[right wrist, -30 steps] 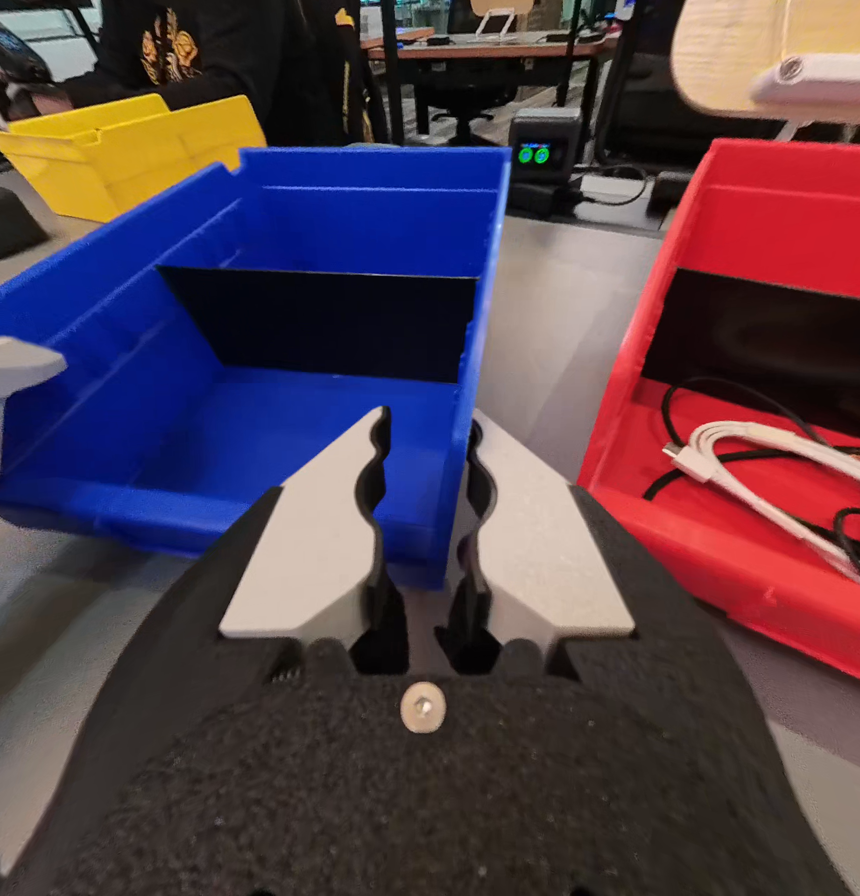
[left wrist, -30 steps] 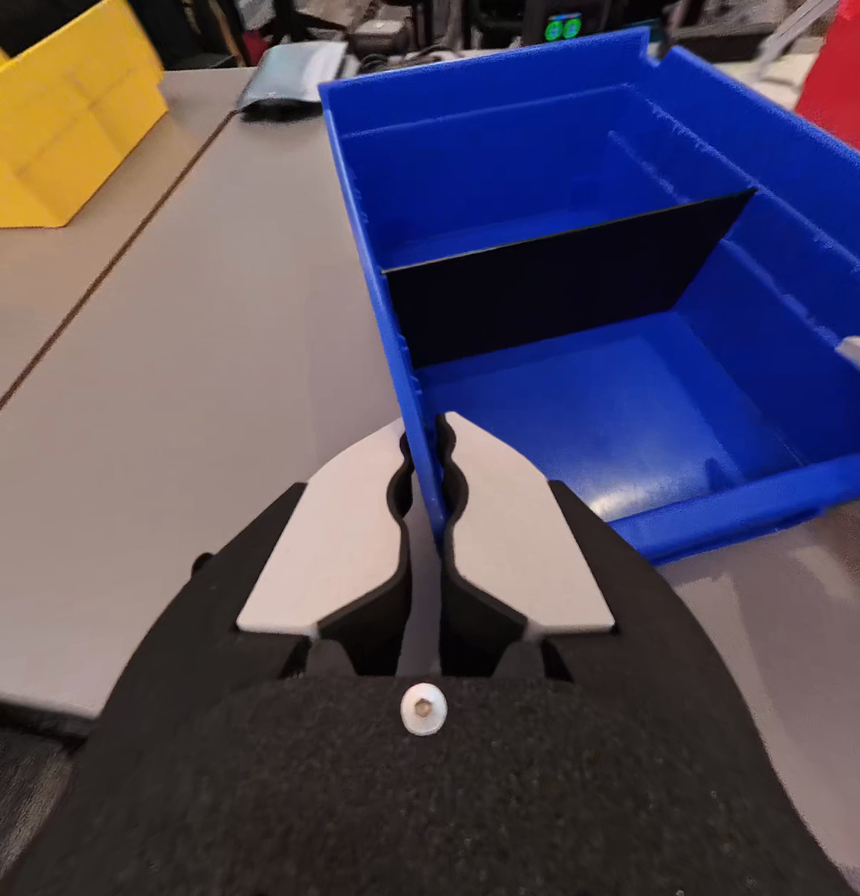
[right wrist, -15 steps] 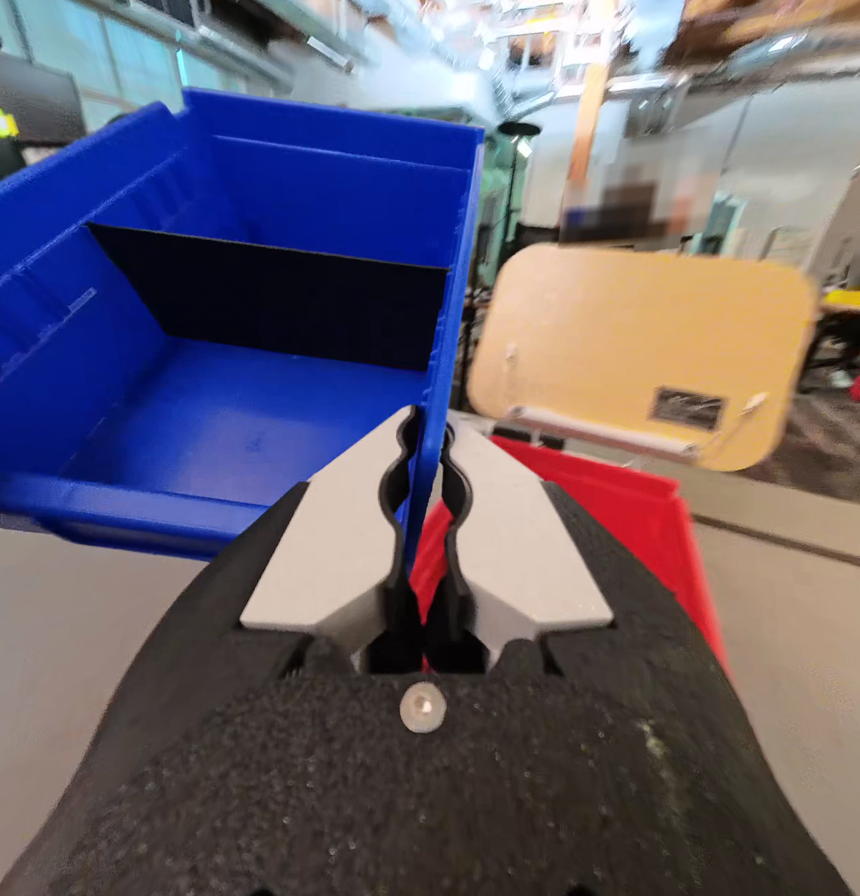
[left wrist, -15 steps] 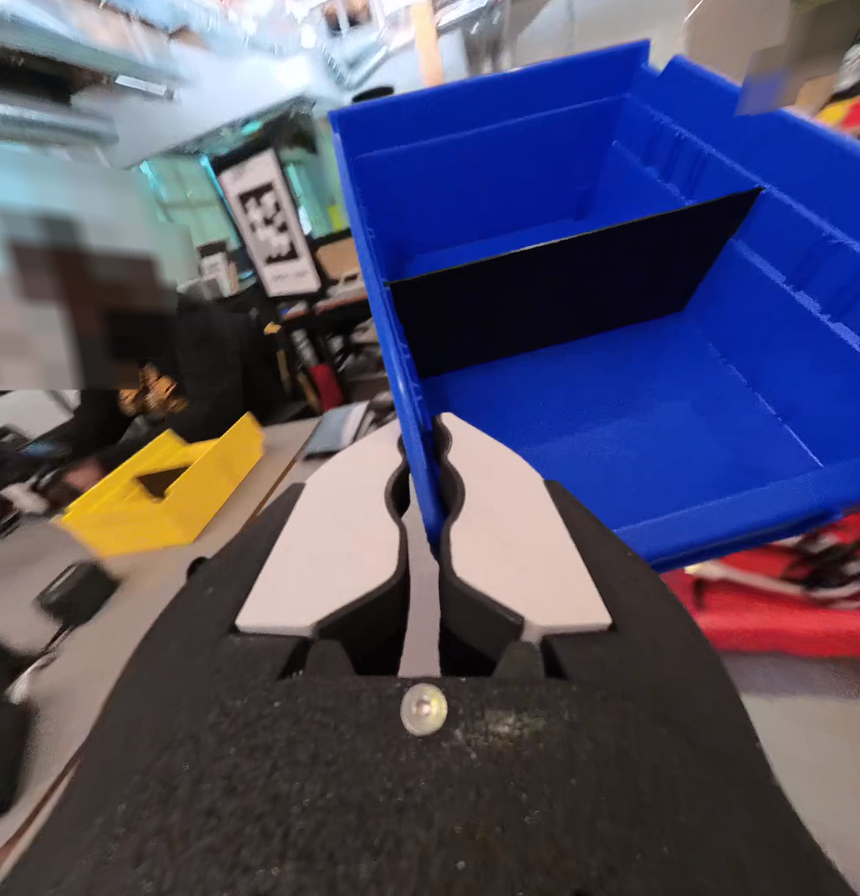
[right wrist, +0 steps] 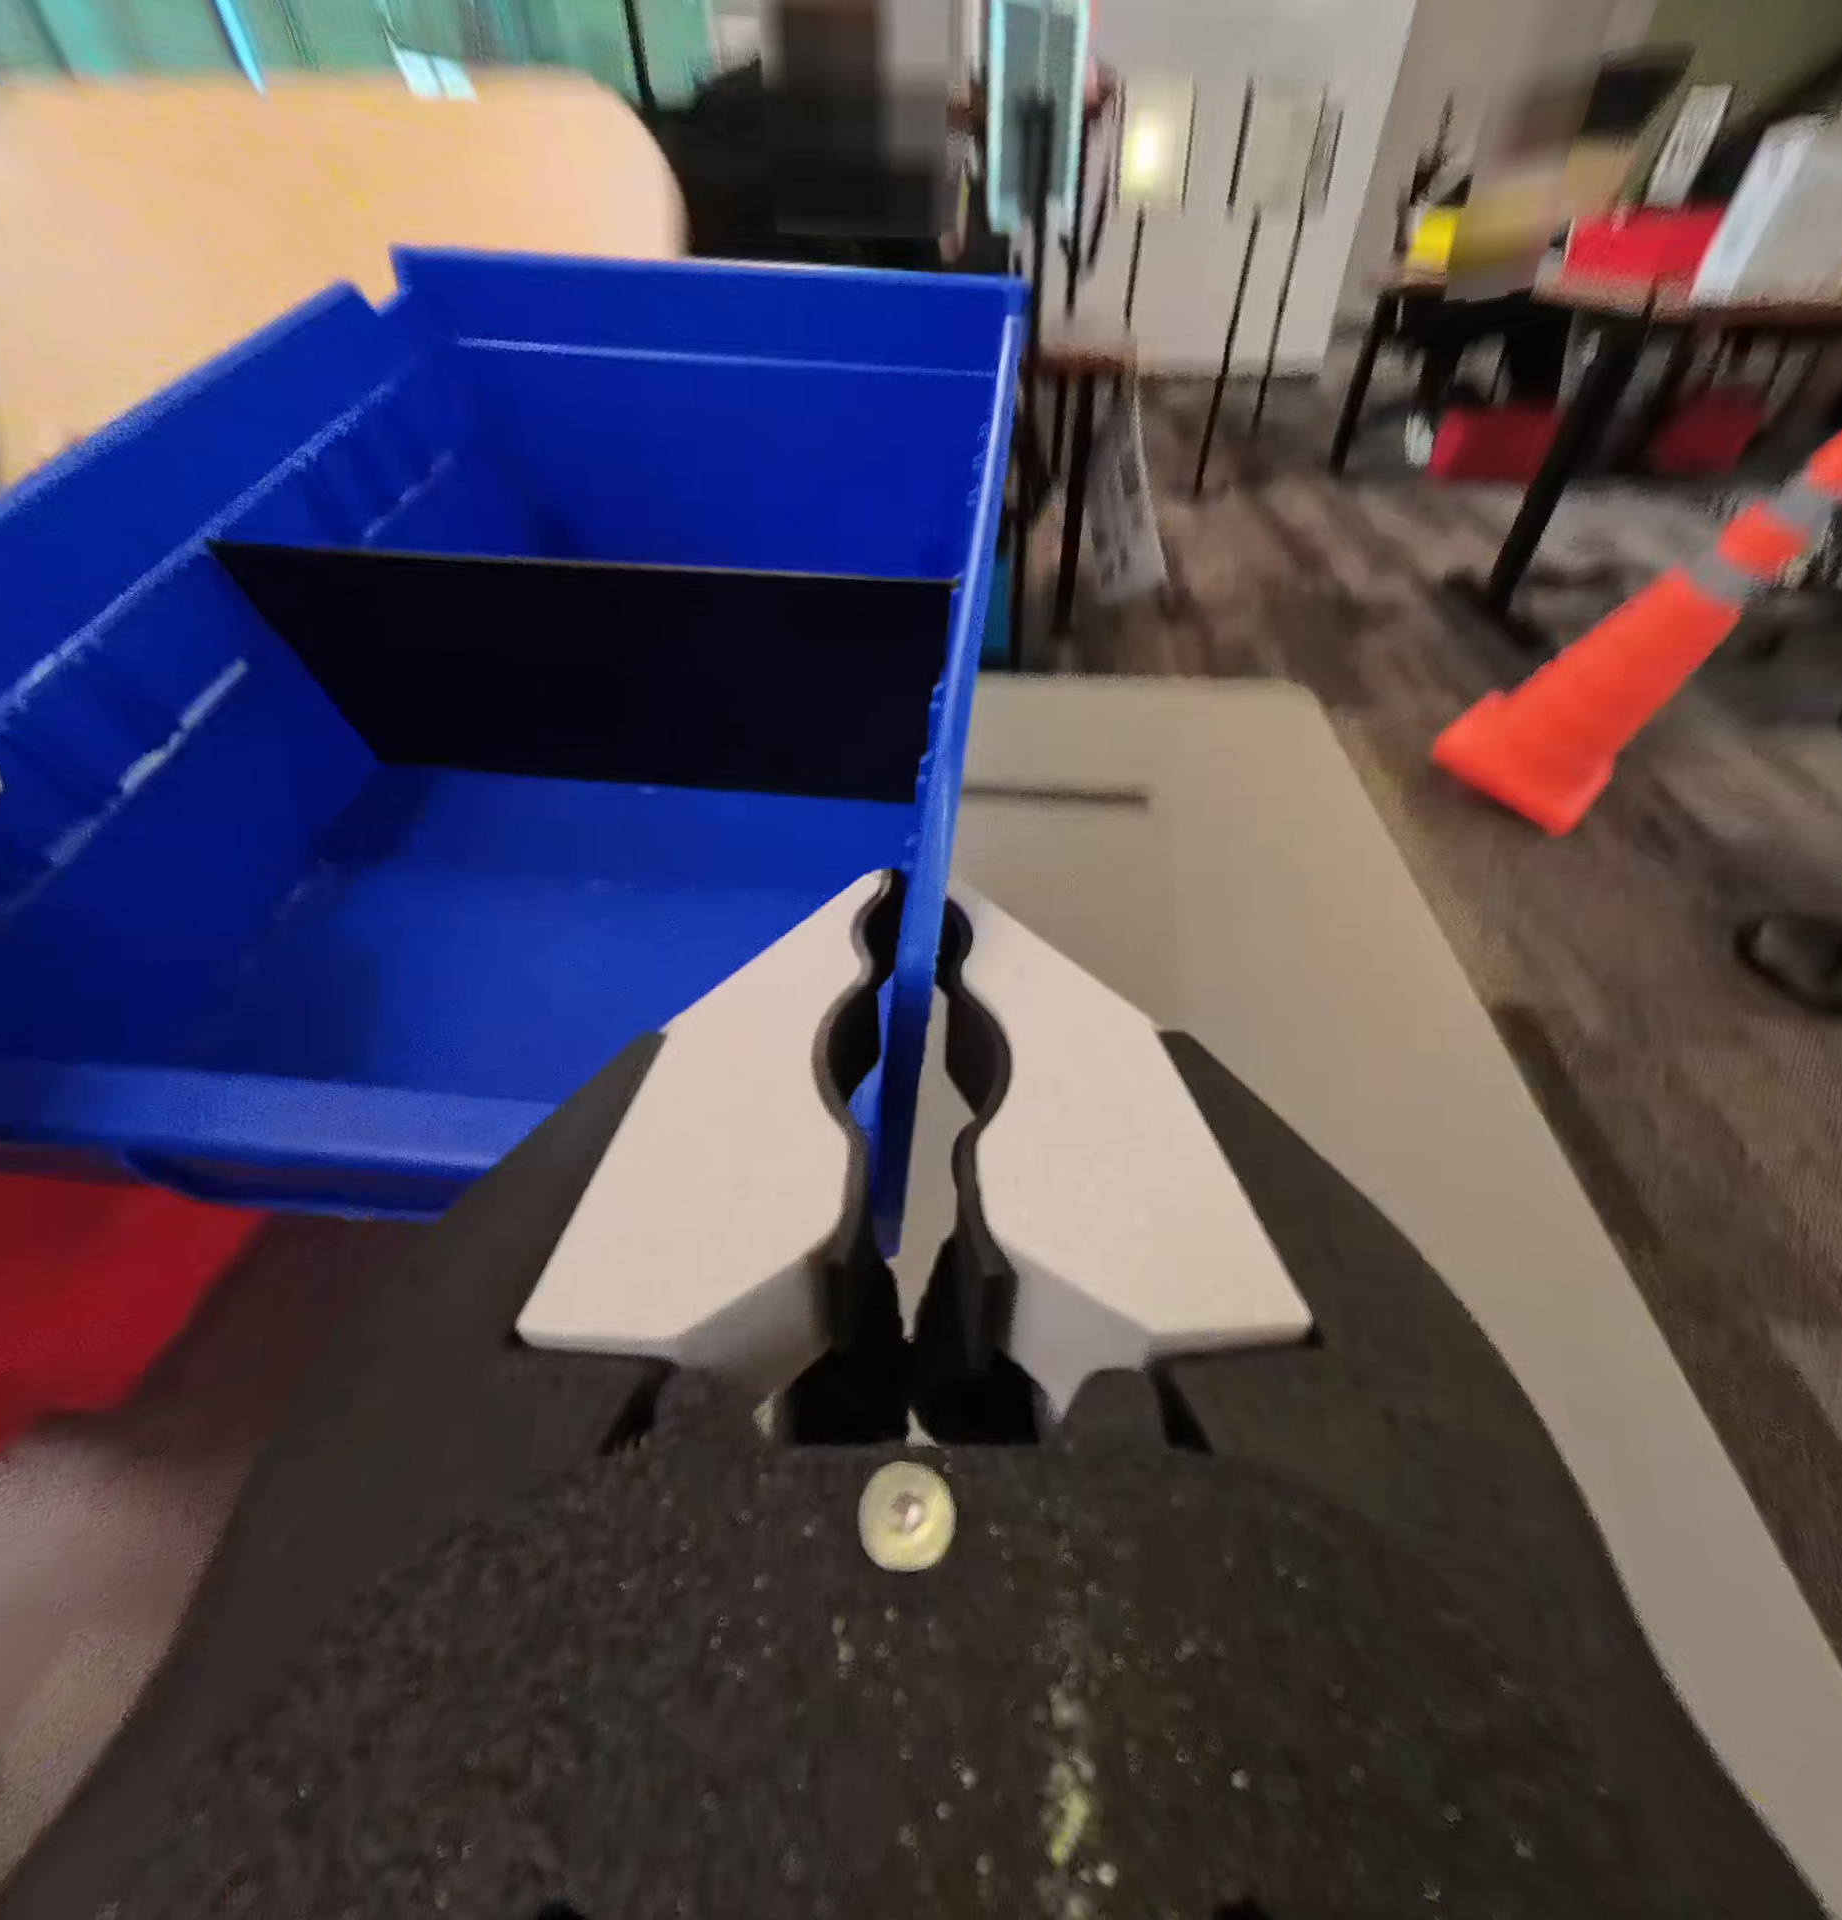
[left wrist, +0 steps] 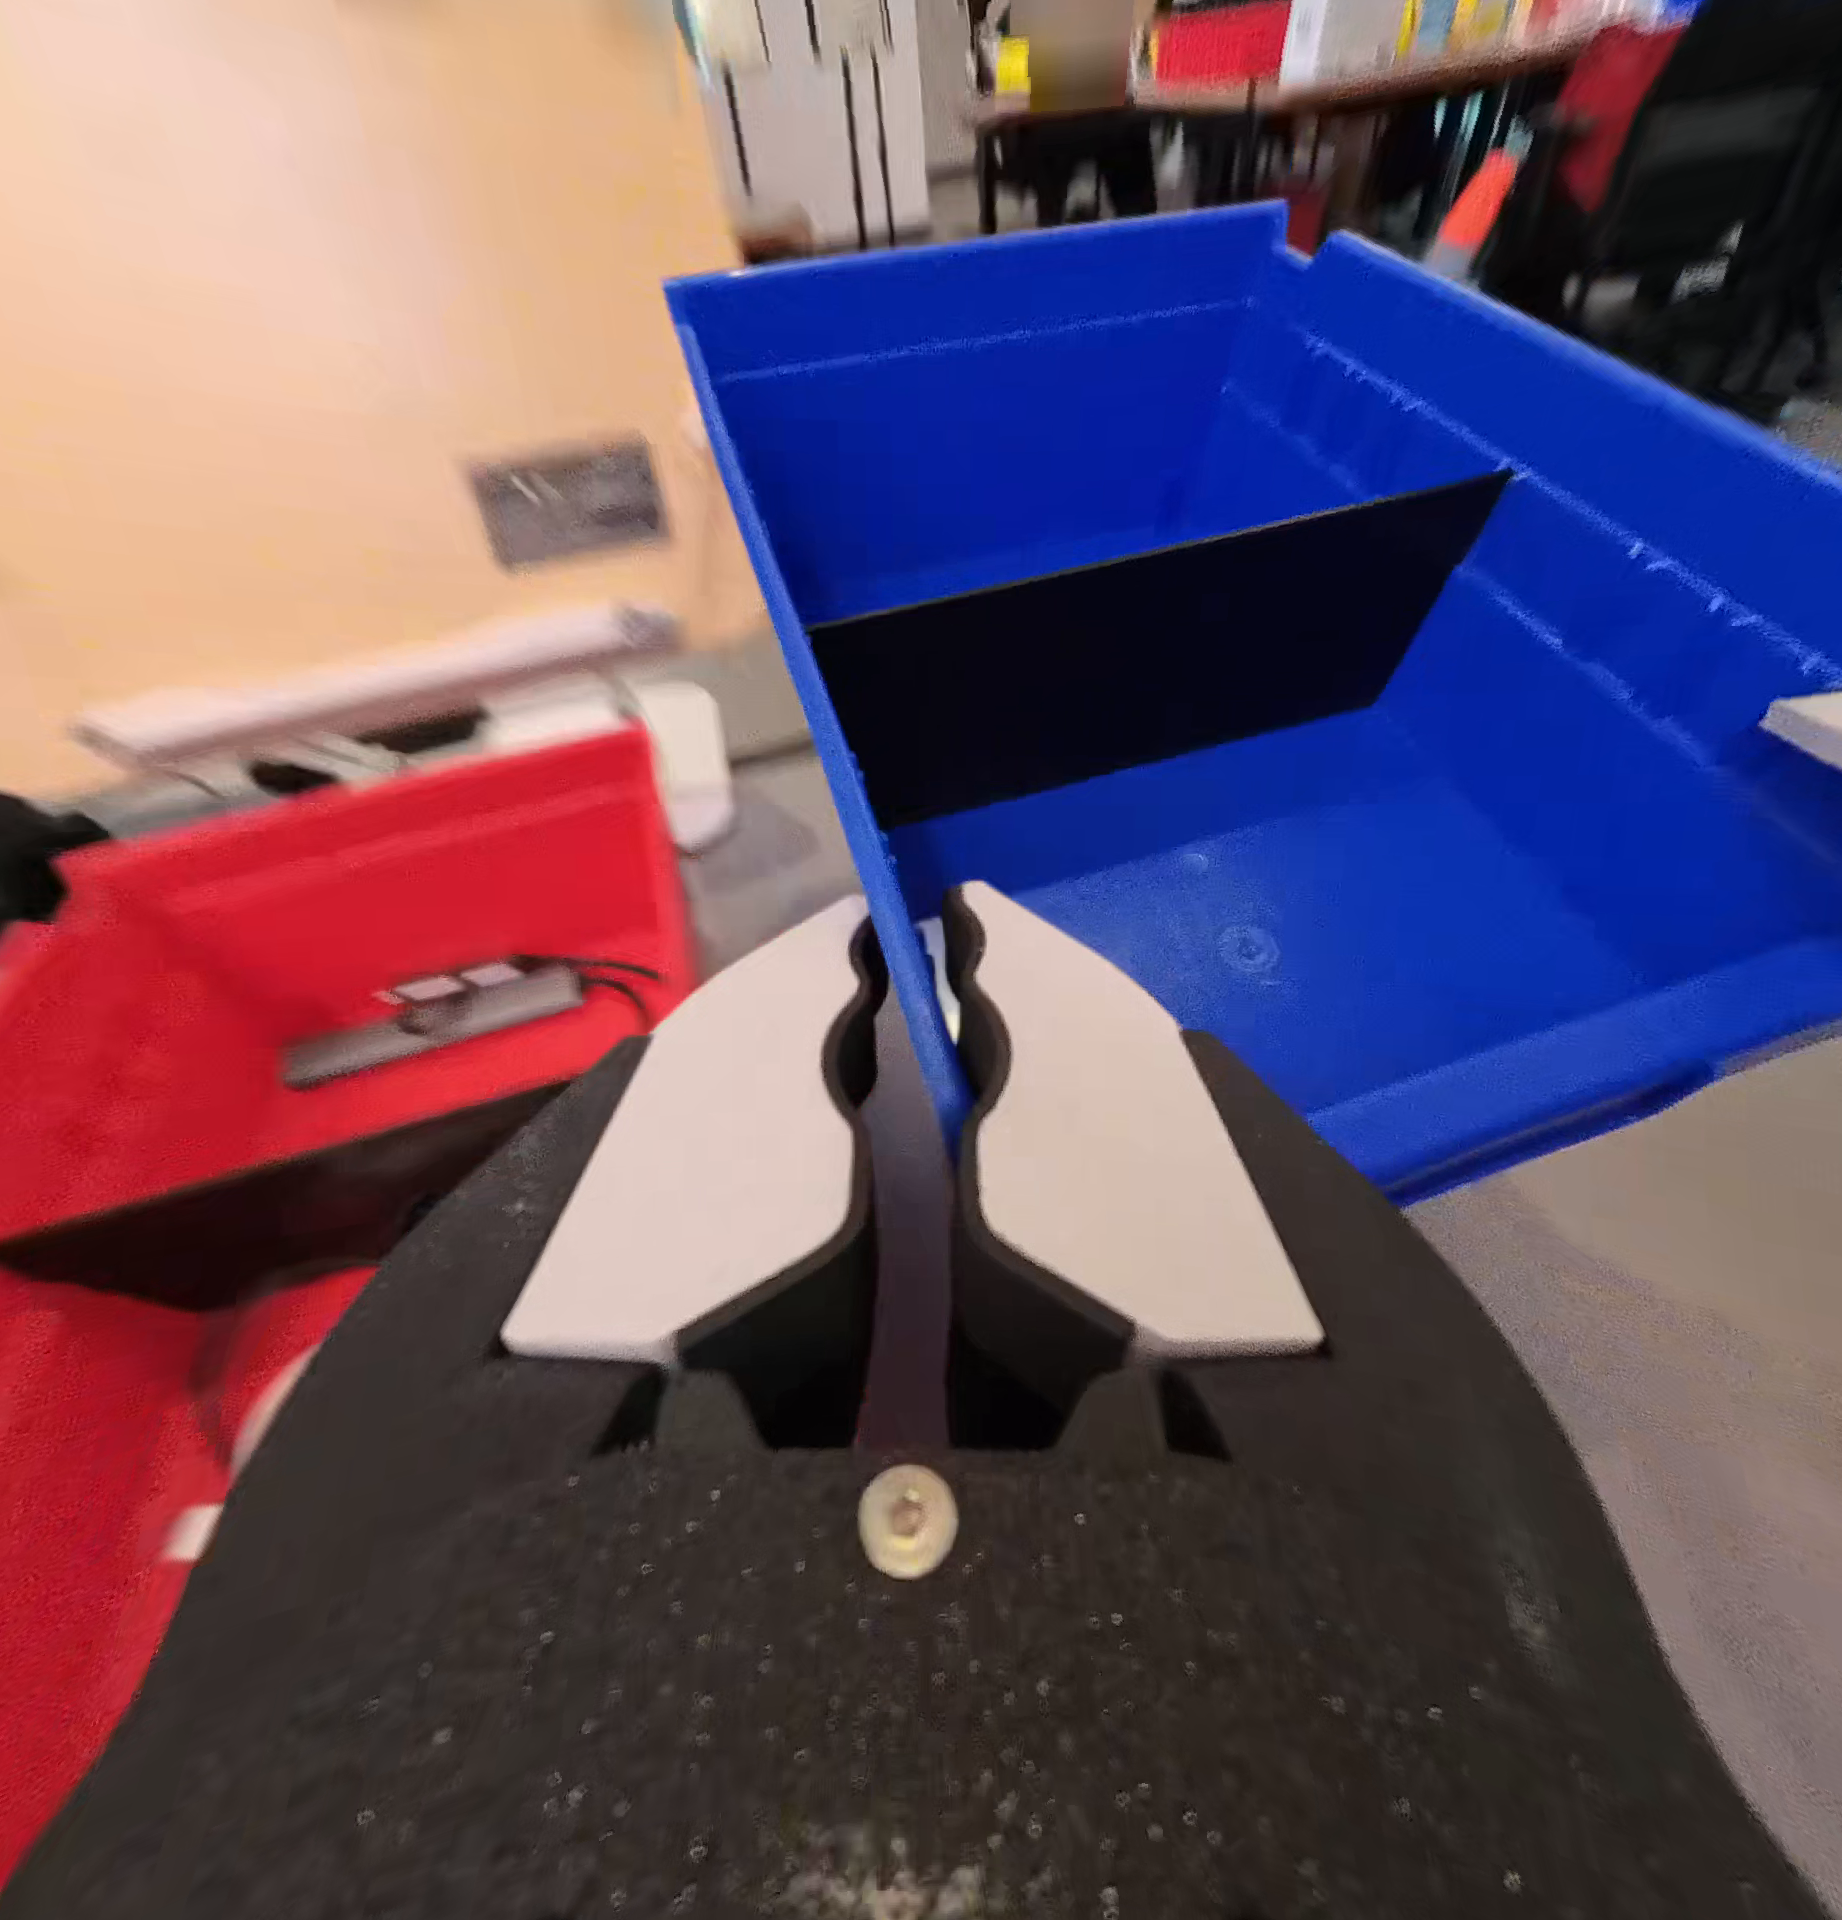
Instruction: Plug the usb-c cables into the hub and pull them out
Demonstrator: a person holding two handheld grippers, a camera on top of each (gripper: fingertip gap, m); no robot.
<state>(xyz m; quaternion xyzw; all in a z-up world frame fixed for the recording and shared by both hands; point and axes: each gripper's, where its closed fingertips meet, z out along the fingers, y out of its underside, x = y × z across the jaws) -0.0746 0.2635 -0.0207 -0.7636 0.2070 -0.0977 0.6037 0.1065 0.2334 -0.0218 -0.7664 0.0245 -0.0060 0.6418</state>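
Carrying the empty blue bin (left wrist: 1312, 935); no plugging begun.
Left gripper (left wrist: 912, 925) and right gripper (right wrist: 917, 894) each clench a side wall; hub (left wrist: 429, 1023) lies in the red bin (left wrist: 117, 1091).

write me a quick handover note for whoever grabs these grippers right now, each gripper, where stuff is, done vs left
Left gripper: shut on the blue bin's left wall.
Right gripper: shut on the same bin's right wall; the two carry it between them, off the table.
Blue bin: both compartments empty, black divider across the middle.
Hub: lying in the red bin, to the left in the left wrist view. No cables are clear in these blurred views.
Done: no plugging.
Left: set the blue bin down, fetch hub and cables, plug in, pull out.
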